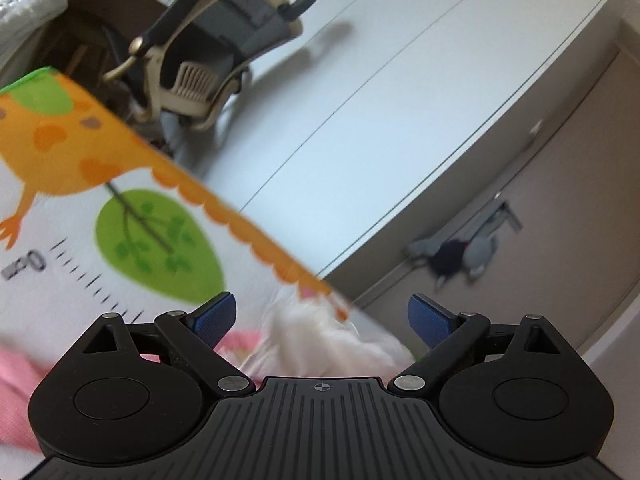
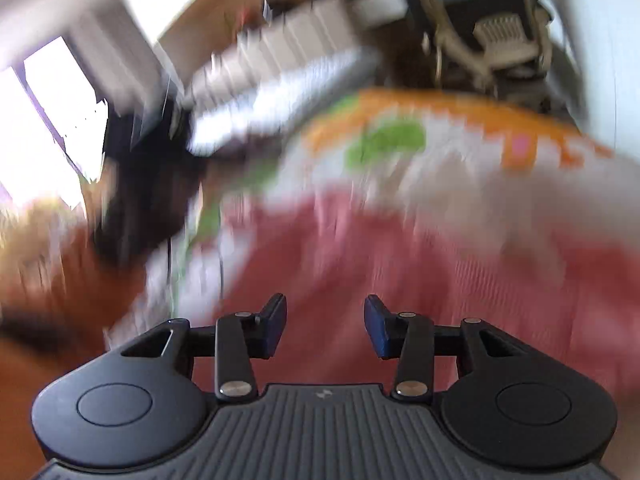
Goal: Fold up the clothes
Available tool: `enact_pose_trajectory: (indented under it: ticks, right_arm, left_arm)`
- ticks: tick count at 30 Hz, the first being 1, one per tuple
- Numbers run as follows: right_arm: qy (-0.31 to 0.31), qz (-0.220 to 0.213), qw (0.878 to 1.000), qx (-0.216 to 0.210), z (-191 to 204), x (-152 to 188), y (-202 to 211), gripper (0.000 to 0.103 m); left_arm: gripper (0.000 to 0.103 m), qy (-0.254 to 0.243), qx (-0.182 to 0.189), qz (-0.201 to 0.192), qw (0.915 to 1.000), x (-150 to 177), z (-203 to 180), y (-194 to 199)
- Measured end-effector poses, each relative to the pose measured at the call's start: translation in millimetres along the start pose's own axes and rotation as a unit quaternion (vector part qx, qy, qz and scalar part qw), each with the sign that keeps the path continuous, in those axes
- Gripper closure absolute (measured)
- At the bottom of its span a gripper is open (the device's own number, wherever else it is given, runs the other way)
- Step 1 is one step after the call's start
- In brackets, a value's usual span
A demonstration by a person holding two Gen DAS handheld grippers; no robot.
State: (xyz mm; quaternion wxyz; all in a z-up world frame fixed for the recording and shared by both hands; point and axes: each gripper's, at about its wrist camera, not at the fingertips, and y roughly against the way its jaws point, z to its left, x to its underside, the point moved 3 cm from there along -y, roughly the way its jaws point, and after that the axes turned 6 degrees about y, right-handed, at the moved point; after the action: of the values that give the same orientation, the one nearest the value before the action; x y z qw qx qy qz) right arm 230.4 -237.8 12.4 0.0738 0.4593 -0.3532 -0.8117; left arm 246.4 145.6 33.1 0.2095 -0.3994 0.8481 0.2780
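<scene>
The left gripper (image 1: pixel 320 322) is hovering with its two blue pads spread wide and nothing between them. Just beyond it, one crumpled white garment (image 1: pixel 320 340) is lying on the printed play mat (image 1: pixel 60 272), near the mat's orange scalloped border. One pink piece of clothing (image 1: pixel 16 384) is showing at the near left corner of the mat, partly hidden by the gripper body. On the mat I am counting one orange bird and one green leaf.

Past the far edge of the mat one office chair (image 1: pixel 208 52) is standing, and one grey soft toy (image 1: pixel 460 254) is lying against the wall, well apart from the mat.

The right gripper (image 2: pixel 325 326) is also released — two pads apart, holding nothing — above a reddish-pink cloth (image 2: pixel 380 248) spread on the mat; this view is heavily blurred.
</scene>
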Motion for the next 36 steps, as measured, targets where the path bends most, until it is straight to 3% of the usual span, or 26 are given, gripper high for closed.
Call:
enact_pose_trajectory:
  ticks: [2,5,8,12,16,19,21,22,23,24,27,29,31,33,36]
  right_arm:
    - [0.037,0.024,0.997,0.056,13.8,15.4,2.3,0.060]
    - [0.044,-0.020,0.992,0.117,7.7,5.0,18.7,0.058]
    - [-0.007,-0.071,0.982,0.177,-28.8,-22.1,25.1,0.056]
    - [-0.055,-0.101,0.966,0.230,-81.8,-46.2,12.3,0.056]
    - [-0.125,-0.101,0.966,0.201,-123.8,-58.4,-12.8,0.056]
    - [-0.137,-0.085,0.969,0.187,-137.8,-57.5,-35.6,0.060]
    - [-0.125,-0.078,0.972,0.183,-134.4,-55.8,-42.7,0.086]
    - [-0.111,-0.080,0.973,0.186,-128.1,-56.7,-43.3,0.097]
    - [-0.094,-0.088,0.974,0.186,-118.0,-58.5,-40.1,0.098]
    - [-0.075,-0.099,0.975,0.182,-104.4,-59.5,-32.6,0.098]
    - [-0.030,-0.115,0.980,0.161,-64.3,-54.0,-8.2,0.099]
    - [0.007,-0.087,0.983,0.159,-40.1,-34.6,-0.5,0.099]
    - [0.045,-0.060,0.985,0.156,-15.9,-15.1,7.3,0.099]
    - [0.087,-0.020,0.980,0.176,0.4,8.4,6.4,0.098]
    - [0.101,0.022,0.977,0.188,8.7,37.7,10.0,0.096]
  left_arm:
    - [0.006,-0.002,0.011,0.004,0.9999,1.1,-8.3,-11.0]
    - [0.006,-0.006,0.014,0.033,0.9993,12.2,-17.0,-33.9]
    - [0.006,-0.004,0.012,0.056,0.9984,26.6,-19.4,-50.0]
    - [0.006,-0.007,-0.045,0.088,0.9951,40.6,-5.6,-72.7]
    - [0.008,-0.036,-0.092,0.112,0.9888,42.6,10.3,-100.4]
    - [0.020,-0.048,-0.116,0.116,0.9853,39.9,18.4,-121.0]
    - [0.044,-0.061,-0.124,0.119,0.9833,42.8,19.8,-130.7]
    - [0.068,-0.074,-0.124,0.124,0.9816,46.5,18.2,-133.5]
    - [0.086,-0.088,-0.124,0.130,0.9798,50.2,16.5,-136.2]
    - [0.092,-0.103,-0.120,0.125,0.9795,52.3,12.1,-132.1]
    - [0.095,-0.126,-0.081,0.117,0.9817,56.9,-3.0,-107.8]
    - [0.095,-0.129,-0.045,0.127,0.9824,61.5,-13.4,-82.5]
    - [0.095,-0.146,-0.035,0.141,0.9785,70.2,-19.1,-58.6]
    - [0.092,-0.157,-0.038,0.162,0.9735,80.1,-17.5,-39.3]
    - [0.077,-0.161,-0.040,0.187,0.9683,90.9,-13.1,-17.8]
